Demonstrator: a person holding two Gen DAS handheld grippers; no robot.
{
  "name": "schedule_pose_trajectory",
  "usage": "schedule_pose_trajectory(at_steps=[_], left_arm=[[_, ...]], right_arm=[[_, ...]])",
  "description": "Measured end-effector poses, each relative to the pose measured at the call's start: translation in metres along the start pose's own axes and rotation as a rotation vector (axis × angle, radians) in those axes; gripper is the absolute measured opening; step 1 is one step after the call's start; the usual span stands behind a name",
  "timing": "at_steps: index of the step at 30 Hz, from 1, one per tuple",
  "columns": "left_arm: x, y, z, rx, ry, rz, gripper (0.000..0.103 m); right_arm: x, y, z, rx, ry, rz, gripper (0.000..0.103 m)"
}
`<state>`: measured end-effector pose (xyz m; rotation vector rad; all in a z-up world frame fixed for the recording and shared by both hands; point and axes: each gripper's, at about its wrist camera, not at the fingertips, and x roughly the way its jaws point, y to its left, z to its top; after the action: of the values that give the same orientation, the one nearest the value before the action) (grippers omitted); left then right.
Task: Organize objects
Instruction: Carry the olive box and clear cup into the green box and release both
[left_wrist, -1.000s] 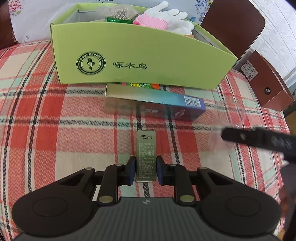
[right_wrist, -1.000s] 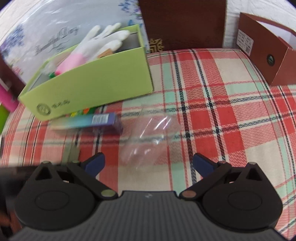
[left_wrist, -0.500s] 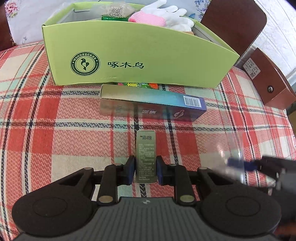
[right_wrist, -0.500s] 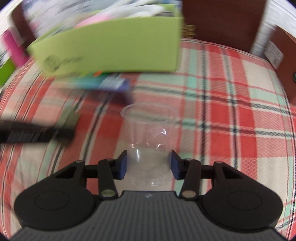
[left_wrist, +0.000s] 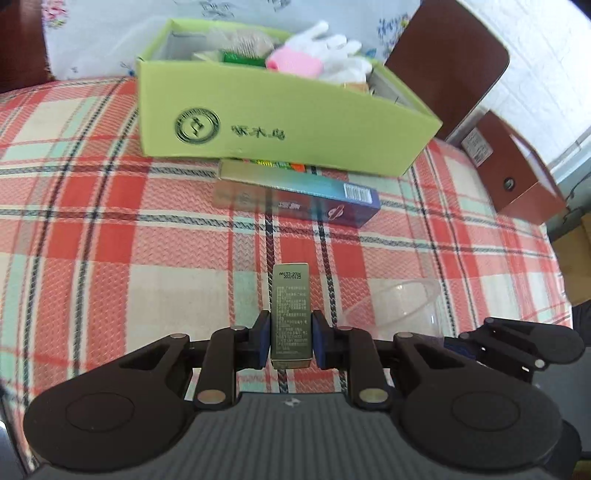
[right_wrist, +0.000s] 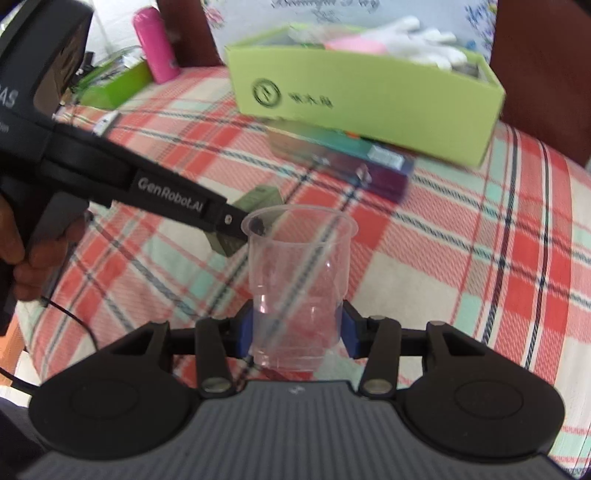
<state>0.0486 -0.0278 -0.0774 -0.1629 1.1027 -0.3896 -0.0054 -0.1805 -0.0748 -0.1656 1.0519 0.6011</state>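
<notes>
Over the plaid cloth (left_wrist: 110, 229), left claw (left_wrist: 290, 338) clamps a small box (left_wrist: 290, 314), right claw (right_wrist: 297, 330) a clear cup (right_wrist: 299, 273)

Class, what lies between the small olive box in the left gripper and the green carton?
A long blue box on the checked cloth, seen from the left wrist.

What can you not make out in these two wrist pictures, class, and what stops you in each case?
- Green box: contents under the glove, left wrist view, hidden by its front wall.
- Small olive box: print too small, left wrist view.
- Long blue box: lettering blurred, right wrist view.
- Clear cup: its base, right wrist view, hidden behind the right gripper.
</notes>
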Motion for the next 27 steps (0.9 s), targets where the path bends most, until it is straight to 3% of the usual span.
schedule_pose_trajectory(at_steps=[15,27], left_arm=[[-0.086,-0.004,0.029,-0.019,-0.223,-0.014,0.023],[-0.112,-0.005,0.081,0.003,-0.354,-0.002,0.023]], right_arm=[[-0.059,-0.016,0.037,0.059,-0.205,-0.034,0.046],[-0.103,-0.044,0.088,0.061,-0.394,-0.116,0.046]])
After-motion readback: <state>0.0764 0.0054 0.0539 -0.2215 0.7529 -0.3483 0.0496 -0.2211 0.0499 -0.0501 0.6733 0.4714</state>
